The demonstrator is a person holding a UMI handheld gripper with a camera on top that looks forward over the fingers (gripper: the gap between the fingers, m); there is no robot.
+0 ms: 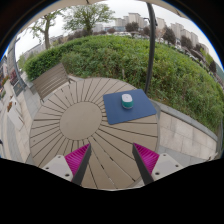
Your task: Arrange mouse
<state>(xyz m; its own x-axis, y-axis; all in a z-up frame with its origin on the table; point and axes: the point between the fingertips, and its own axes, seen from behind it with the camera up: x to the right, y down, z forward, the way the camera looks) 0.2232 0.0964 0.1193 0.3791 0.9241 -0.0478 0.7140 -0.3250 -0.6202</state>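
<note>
A small teal-and-white mouse (127, 100) sits on a dark blue mouse mat (130, 106) toward the right side of a round slatted wooden table (80, 120). My gripper (111, 158) hovers above the near part of the table, well short of the mat. Its two fingers with magenta pads (78, 158) stand wide apart and hold nothing. The mouse lies beyond the fingers, ahead and a little right.
A wooden bench (50, 80) stands behind the table at the left. A dark pole (151, 50) rises behind the mat. A green hedge (120, 55) and a low stone wall (185, 130) bound the terrace at the right.
</note>
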